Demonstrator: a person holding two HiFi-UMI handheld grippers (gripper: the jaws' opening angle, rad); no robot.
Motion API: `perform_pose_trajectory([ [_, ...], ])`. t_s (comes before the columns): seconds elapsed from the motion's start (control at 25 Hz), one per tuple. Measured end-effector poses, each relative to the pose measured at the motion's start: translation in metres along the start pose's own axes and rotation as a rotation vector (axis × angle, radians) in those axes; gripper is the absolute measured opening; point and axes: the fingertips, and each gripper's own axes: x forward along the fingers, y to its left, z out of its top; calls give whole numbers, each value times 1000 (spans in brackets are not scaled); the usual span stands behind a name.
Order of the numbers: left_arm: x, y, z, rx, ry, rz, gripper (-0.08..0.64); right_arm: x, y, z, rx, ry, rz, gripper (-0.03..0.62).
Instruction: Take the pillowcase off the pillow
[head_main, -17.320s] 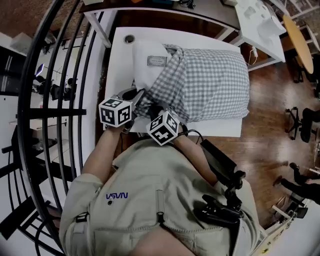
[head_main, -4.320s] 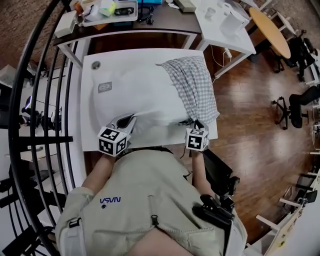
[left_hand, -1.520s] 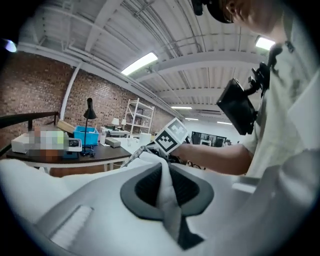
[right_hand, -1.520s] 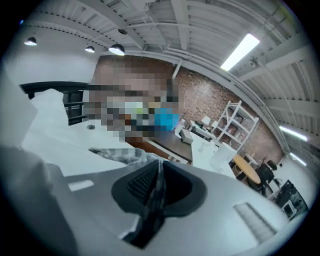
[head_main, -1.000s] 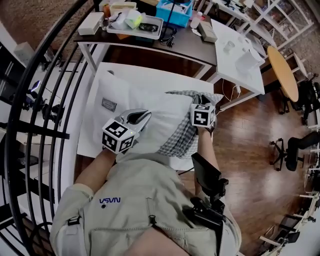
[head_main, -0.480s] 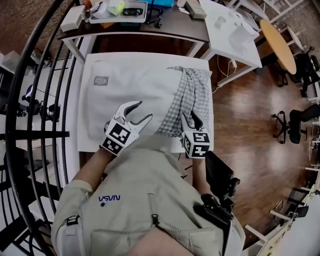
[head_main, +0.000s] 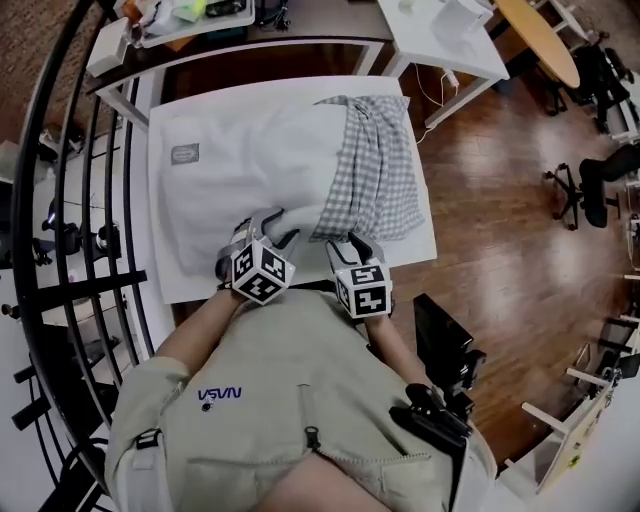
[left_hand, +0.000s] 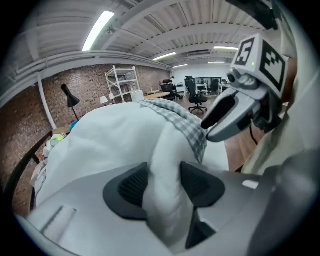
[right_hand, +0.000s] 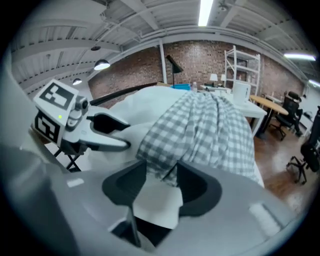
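A white pillow (head_main: 250, 150) lies on the white table (head_main: 427, 238), with the grey checked pillowcase (head_main: 375, 170) bunched over its right end. My left gripper (head_main: 272, 230) is at the pillow's near edge. Its jaws have just been opening, and a bulge of the pillow (left_hand: 110, 140) fills the gap between them (left_hand: 162, 187). My right gripper (head_main: 347, 245) is beside it at the pillowcase's near corner. Its jaws have also just been opening, and the checked hem (right_hand: 210, 130) hangs loosely between them (right_hand: 161, 187).
A dark desk (head_main: 300, 25) with a tray of small items stands behind the table, and a white table (head_main: 450, 30) is at the back right. A black railing (head_main: 100, 200) runs along the left. Wooden floor (head_main: 500, 200) and office chairs (head_main: 590, 190) lie to the right.
Both grippers have come down to the pillow's near edge and opened. The right one has moved from the pillowcase's far right end to its near corner, leaving the pillowcase on the pillow's right end.
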Motion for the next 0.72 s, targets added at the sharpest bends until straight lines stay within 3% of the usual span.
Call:
perform_pose_trajectory([
  [0.2, -14, 9, 18, -115, -67, -39, 102, 33, 0, 5, -47, 17, -68, 182],
  [0.32, -30, 24, 38, -197, -145, -26, 44, 28, -11, 26, -67, -35, -133, 38],
  [0.56, -64, 62, 76, -304, -314, 65, 28, -15, -52, 58, -39, -175, -280, 17],
  [0.72, -84, 86, 91, -393, -400, 77, 26, -43, -101, 69, -60, -215, -428, 17],
])
